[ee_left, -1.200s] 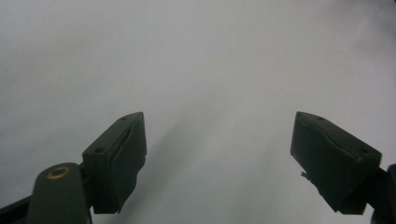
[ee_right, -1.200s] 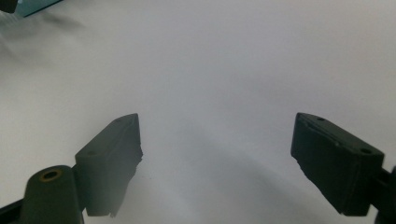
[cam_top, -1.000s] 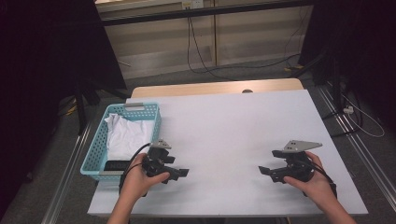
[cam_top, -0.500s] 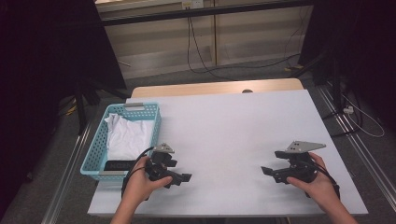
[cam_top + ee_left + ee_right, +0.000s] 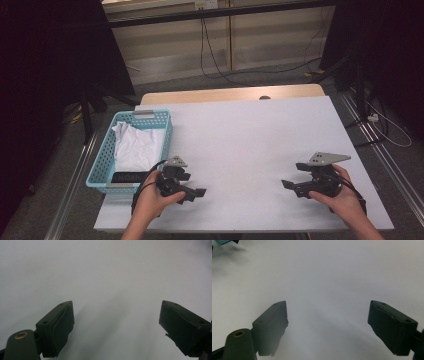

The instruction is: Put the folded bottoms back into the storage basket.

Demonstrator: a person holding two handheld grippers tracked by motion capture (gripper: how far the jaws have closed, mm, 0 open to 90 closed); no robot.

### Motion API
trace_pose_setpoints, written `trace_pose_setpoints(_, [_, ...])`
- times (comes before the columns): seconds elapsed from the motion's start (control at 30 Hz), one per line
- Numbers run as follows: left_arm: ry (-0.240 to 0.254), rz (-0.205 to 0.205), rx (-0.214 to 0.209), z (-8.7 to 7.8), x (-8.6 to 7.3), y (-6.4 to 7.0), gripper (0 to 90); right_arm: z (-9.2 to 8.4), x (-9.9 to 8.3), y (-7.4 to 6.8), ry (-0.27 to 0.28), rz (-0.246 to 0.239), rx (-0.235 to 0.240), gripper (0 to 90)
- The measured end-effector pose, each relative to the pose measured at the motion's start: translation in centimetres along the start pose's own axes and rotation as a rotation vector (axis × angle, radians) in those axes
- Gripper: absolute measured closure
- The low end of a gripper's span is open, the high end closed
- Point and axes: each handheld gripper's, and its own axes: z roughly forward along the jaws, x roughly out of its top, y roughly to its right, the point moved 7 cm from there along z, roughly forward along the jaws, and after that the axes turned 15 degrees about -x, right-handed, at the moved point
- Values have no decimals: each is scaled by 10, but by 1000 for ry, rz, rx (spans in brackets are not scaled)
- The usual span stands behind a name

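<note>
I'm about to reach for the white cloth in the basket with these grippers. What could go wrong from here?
The left gripper sits beside the blue basket, whose wall may block the reach or get nudged along the table. The white cloth is crumpled, so open jaws may pinch only a fold.

Probably a lab: black curtains (image 5: 45,75), floor cables (image 5: 220,65).
</note>
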Motion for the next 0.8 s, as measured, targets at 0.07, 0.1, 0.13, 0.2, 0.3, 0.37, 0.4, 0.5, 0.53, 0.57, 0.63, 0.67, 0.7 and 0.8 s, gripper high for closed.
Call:
trace_pose_setpoints(0.07, [-10,9,-4,2,-1,1,128,0,0,0,0,0,-1,158])
trace_pose_setpoints(0.1, [-11,12,-3,2,-1,1,127,-1,0,0,1,-1,-2,158])
trace_pose_setpoints(0.13, [-9,12,-2,3,-1,2,124,-1,0,0,0,-1,-2,158])
trace_pose_setpoints(0.2, [-8,15,-11,4,-1,2,122,-2,-1,1,3,-5,-1,158])
trace_pose_setpoints(0.3, [-5,16,-9,3,-2,1,118,-2,-2,2,1,-2,-2,158])
trace_pose_setpoints(0.37, [-2,17,-11,3,-2,1,117,-2,-4,3,-6,-6,-5,158])
trace_pose_setpoints(0.4, [-5,19,-8,3,-2,1,117,-2,-4,4,-8,-6,-9,158])
trace_pose_setpoints(0.5, [-11,18,-9,4,-3,0,117,-3,-5,5,-2,-7,-10,158])
trace_pose_setpoints(0.53, [-10,21,-11,5,-2,0,117,-4,-5,5,-4,-6,-11,158])
trace_pose_setpoints(0.57, [-10,24,-12,5,-2,1,117,-4,-5,6,-3,-7,-12,158])
trace_pose_setpoints(0.63, [-9,26,-11,6,-1,1,117,-4,-5,7,-2,-2,-14,158])
trace_pose_setpoints(0.67, [-10,25,-13,6,-1,1,117,-4,-5,7,0,-2,-13,158])
trace_pose_setpoints(0.7, [-11,27,-11,6,-1,1,117,-4,-5,7,0,-4,-14,158])
trace_pose_setpoints(0.8, [-10,26,-12,6,-1,1,117,-3,-5,7,-3,-5,-12,157])
